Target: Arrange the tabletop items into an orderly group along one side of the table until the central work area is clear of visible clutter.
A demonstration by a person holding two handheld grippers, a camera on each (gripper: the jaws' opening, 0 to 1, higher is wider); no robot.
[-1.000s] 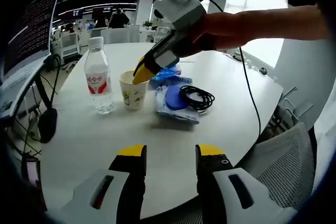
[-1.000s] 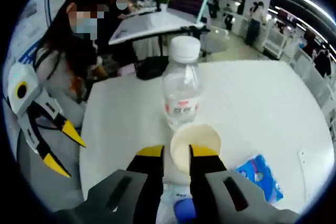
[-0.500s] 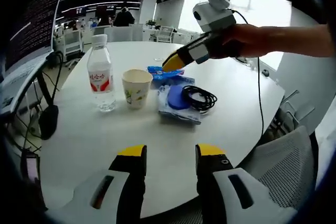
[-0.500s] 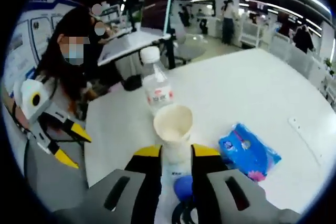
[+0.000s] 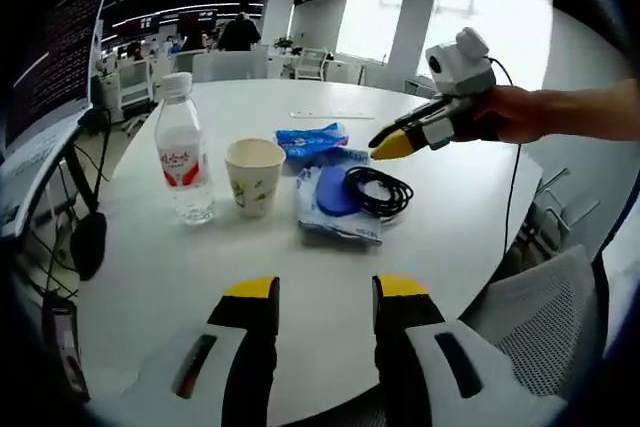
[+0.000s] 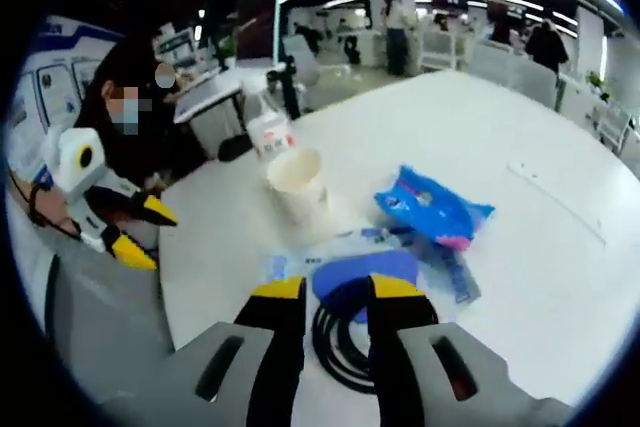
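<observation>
**Desk:** What's on the round white table [image 5: 150, 267]?

**Photographer:** In the left gripper view, a row: a clear plastic water bottle with a red label [image 5: 182, 152] at ten o'clock from the view's centre, a cream paper cup [image 5: 253, 175] just beside it, then a flat blue-and-white packet [image 5: 335, 205] with a coil of black cable [image 5: 377, 190] lying on it. A crinkled blue wrapper [image 5: 312, 138] sits behind, toward twelve o'clock.

**Desk:** And the claws?

**Photographer:** The left gripper [image 5: 325, 292] hangs low at six o'clock, jaws parted and empty, well apart from the row. The right gripper [image 5: 392, 142] comes in at two o'clock, above the cable; its jaws stand apart with nothing between them in the right gripper view [image 6: 333, 292].

**Desk:** Which step?

**Photographer:** I'd judge the cup placed and the right claw lining up on the cable or packet. Next it would need to drop, close on one, and slide it toward the bottle's side. The loose coil could slip off.
</observation>
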